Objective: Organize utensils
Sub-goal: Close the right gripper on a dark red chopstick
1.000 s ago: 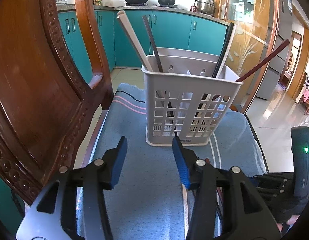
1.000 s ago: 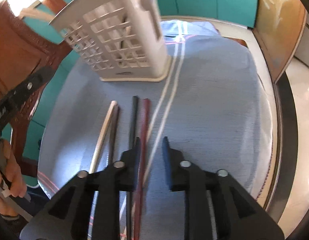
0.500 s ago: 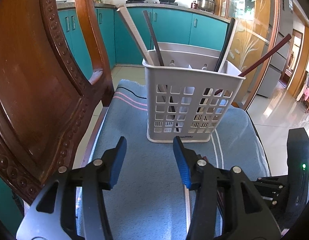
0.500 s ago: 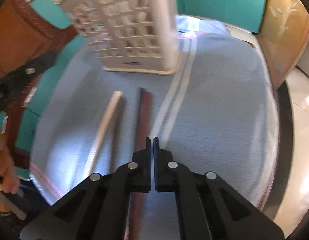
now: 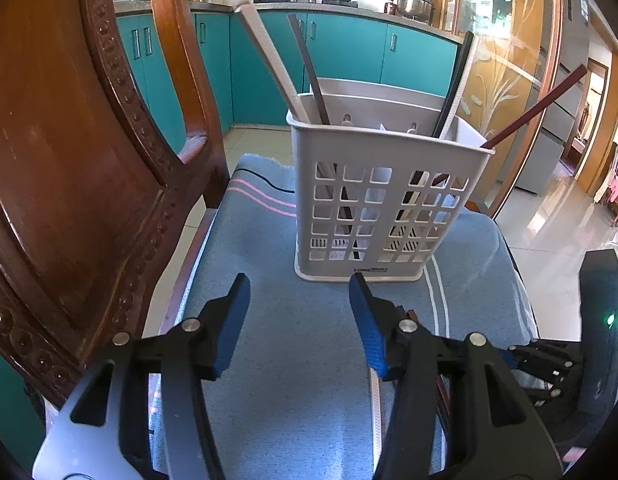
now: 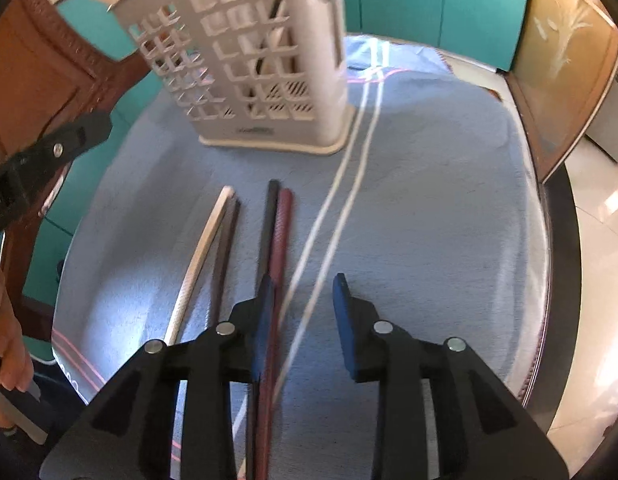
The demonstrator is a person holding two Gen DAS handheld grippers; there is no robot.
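Note:
A pale grey slotted utensil basket (image 5: 383, 200) stands on a blue cloth (image 5: 293, 352) and holds several chopsticks, among them a cream one (image 5: 269, 60) and a red-brown one (image 5: 537, 108). It also shows in the right wrist view (image 6: 253, 60). Several chopsticks lie on the cloth in front of it: a cream one (image 6: 205, 248), a dark brown one (image 6: 225, 252), a black one (image 6: 267, 232) and a red-brown one (image 6: 279, 248). My right gripper (image 6: 305, 308) is open and empty just above the red-brown one's near part. My left gripper (image 5: 297, 320) is open and empty, short of the basket.
A carved wooden chair back (image 5: 69, 160) rises on the left. The cloth covers a seat whose edge (image 6: 549, 280) drops to the tiled floor on the right. Teal kitchen cabinets (image 5: 349, 56) stand behind.
My right gripper shut half a second ago and has opened again, empty, still over the lying chopsticks. My left gripper stays open and has barely moved.

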